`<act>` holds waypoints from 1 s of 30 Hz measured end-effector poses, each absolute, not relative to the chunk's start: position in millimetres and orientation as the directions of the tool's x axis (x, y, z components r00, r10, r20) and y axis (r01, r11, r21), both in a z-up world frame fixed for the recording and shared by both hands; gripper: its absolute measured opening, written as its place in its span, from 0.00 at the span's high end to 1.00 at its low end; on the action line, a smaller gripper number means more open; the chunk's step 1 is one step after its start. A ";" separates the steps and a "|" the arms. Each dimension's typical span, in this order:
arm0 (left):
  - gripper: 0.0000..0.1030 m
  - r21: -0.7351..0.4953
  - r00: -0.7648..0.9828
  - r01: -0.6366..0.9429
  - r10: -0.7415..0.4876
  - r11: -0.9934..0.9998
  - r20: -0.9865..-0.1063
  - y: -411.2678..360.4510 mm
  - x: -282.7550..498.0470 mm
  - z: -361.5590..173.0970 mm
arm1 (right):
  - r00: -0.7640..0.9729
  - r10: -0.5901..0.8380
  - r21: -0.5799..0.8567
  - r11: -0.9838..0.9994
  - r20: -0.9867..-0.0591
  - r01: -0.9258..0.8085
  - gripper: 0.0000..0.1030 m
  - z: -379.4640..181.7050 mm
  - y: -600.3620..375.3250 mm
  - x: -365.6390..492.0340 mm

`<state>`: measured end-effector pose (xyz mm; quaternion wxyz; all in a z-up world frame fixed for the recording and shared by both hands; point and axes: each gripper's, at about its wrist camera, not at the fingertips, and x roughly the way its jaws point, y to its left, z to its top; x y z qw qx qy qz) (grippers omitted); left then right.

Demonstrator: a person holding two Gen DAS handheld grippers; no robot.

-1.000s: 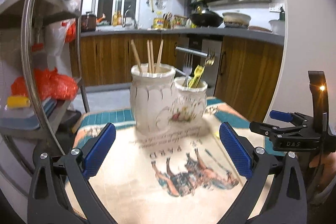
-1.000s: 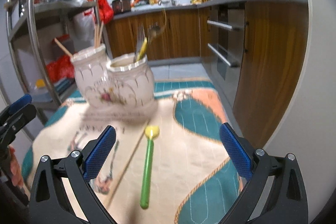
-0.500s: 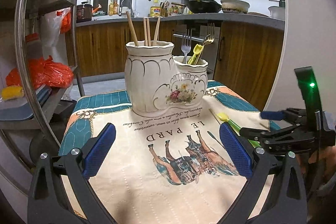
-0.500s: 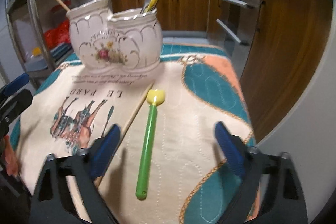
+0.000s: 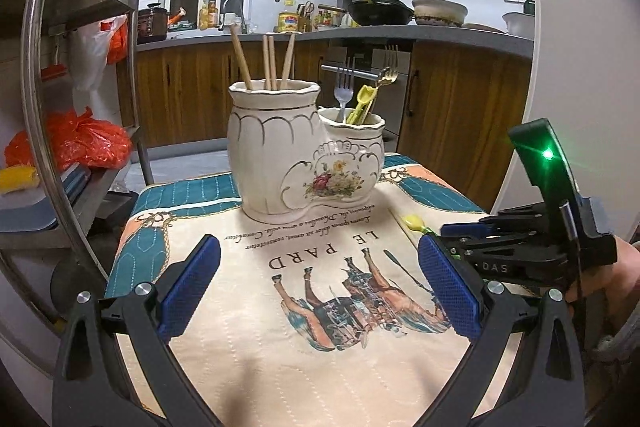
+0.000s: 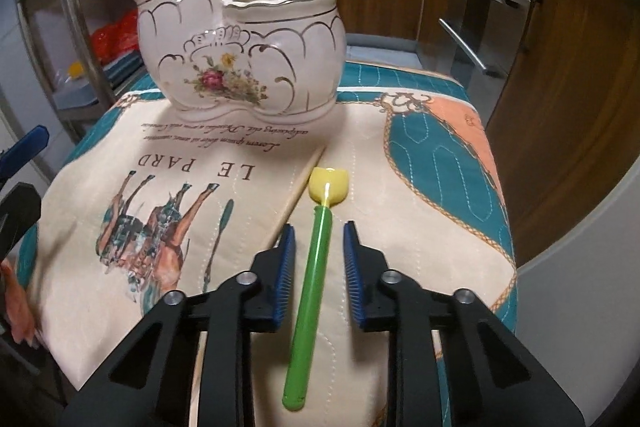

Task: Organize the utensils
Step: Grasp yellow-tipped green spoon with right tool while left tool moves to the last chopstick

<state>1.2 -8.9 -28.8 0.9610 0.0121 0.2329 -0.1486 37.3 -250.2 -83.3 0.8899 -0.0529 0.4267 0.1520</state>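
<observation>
Green-handled spoon (image 6: 312, 275) lies between my right gripper (image 6: 319, 251) pads, jaws just closing, not yet touching; my left gripper (image 5: 320, 291) gapes wide, empty.

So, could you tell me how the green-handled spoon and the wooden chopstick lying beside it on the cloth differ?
The green-handled spoon is plastic, with a yellow bowl; the wooden chopstick is plain tan. The spoon is thicker; the chopstick is a thin stick. The spoon lies between the right gripper jaws, which have just been closing around it with gaps left; the chopstick lies outside them. Both lie flat on the cloth, pointing toward the ceramic holder.
</observation>
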 end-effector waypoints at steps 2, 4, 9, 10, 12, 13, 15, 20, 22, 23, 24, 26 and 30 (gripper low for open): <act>0.06 -0.038 0.842 0.303 -0.286 0.952 -0.458 -13.7 0.8 -28.1 | 0.585 0.237 0.051 0.947 -0.776 -0.316 0.89 -83.3 -252.0 38.1; 0.06 -0.026 0.837 0.316 -0.292 0.948 -0.462 -18.5 -1.0 -27.3 | 0.582 0.250 0.069 0.947 -0.774 -0.315 0.90 -83.3 -255.1 38.5; 0.06 0.005 0.814 0.345 -0.296 0.939 -0.500 -38.3 -0.1 -26.8 | 0.604 0.272 0.093 0.946 -0.749 -0.311 0.90 -79.8 -265.3 33.8; 0.06 0.008 0.806 0.348 -0.294 0.938 -0.514 -41.9 1.7 -27.8 | 0.614 0.277 0.097 0.946 -0.739 -0.309 0.90 -78.0 -268.5 32.5; 0.05 0.012 0.778 0.360 -0.294 0.933 -0.555 -54.4 5.7 -31.1 | 0.631 0.280 0.101 0.947 -0.724 -0.304 0.90 -74.2 -274.7 30.1; 0.06 0.014 0.768 0.367 -0.295 0.930 -0.568 -58.0 6.7 -32.6 | 0.643 0.283 0.106 0.948 -0.712 -0.301 0.90 -70.8 -279.5 28.4; 0.06 0.028 0.753 0.376 -0.288 0.926 -0.592 -68.0 8.5 -36.1 | 0.657 0.286 0.106 0.948 -0.697 -0.299 0.90 -66.9 -286.0 25.8; 0.06 0.030 0.729 0.373 -0.272 0.928 -0.628 -82.5 14.1 -44.1 | 0.691 0.292 0.106 0.948 -0.662 -0.300 0.90 -59.3 -299.2 18.2; 0.08 0.020 0.708 0.378 -0.275 0.926 -0.650 -89.1 17.6 -48.9 | 0.693 0.305 0.124 0.946 -0.653 -0.300 0.90 -59.5 -305.5 17.4; 0.11 0.020 0.697 0.383 -0.275 0.924 -0.662 -93.8 18.9 -52.0 | 0.695 0.311 0.132 0.945 -0.649 -0.299 0.90 -59.7 -308.5 17.3; 0.19 0.021 0.688 0.387 -0.274 0.922 -0.672 -97.1 19.9 -54.1 | 0.694 0.314 0.136 0.944 -0.647 -0.301 0.90 -59.8 -310.0 16.9; 0.28 0.020 0.662 0.403 -0.276 0.915 -0.697 -106.4 22.9 -59.4 | 0.694 0.323 0.143 0.941 -0.644 -0.305 0.90 -60.1 -311.5 16.6; 0.56 0.037 0.634 0.430 -0.272 0.902 -0.724 -123.8 23.7 -65.5 | 0.696 0.330 0.145 0.939 -0.637 -0.313 0.90 -59.7 -311.8 14.4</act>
